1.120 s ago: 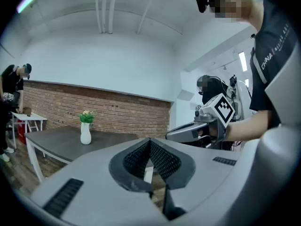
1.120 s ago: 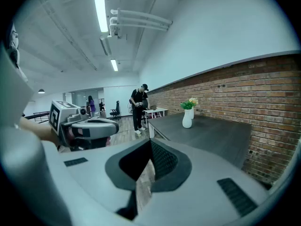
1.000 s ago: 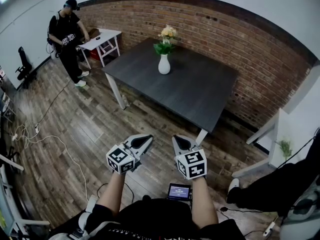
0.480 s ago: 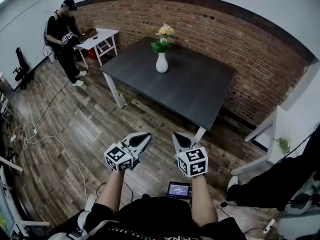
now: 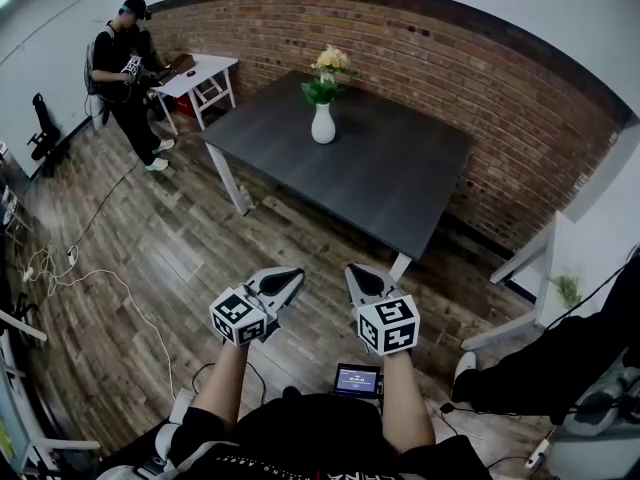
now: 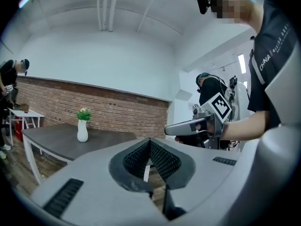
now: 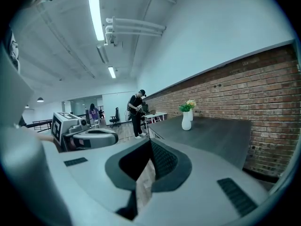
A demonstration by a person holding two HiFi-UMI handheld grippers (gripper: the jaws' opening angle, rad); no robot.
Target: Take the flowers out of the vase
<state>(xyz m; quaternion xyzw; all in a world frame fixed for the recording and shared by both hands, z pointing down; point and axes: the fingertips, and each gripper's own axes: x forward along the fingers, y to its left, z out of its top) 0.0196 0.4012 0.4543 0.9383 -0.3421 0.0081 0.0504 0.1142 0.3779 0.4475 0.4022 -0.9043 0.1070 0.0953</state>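
Observation:
A white vase (image 5: 322, 124) holding yellow flowers (image 5: 331, 60) with green leaves stands on the far-left part of a dark grey table (image 5: 400, 183). The vase (image 6: 82, 131) shows small in the left gripper view, and the vase (image 7: 186, 120) again in the right gripper view. My left gripper (image 5: 290, 280) and right gripper (image 5: 355, 278) hover side by side over the wooden floor, well short of the table. Both are shut and hold nothing.
A brick wall (image 5: 480, 98) runs behind the table. A person (image 5: 125, 73) stands at a small white desk (image 5: 200, 76) at the far left. Cables (image 5: 90, 278) lie on the floor at left. A second white table (image 5: 560, 268) with a small plant (image 5: 570, 293) sits at right.
The person at the far left shifted closer to the white desk. My grippers stayed almost where they were, both shut.

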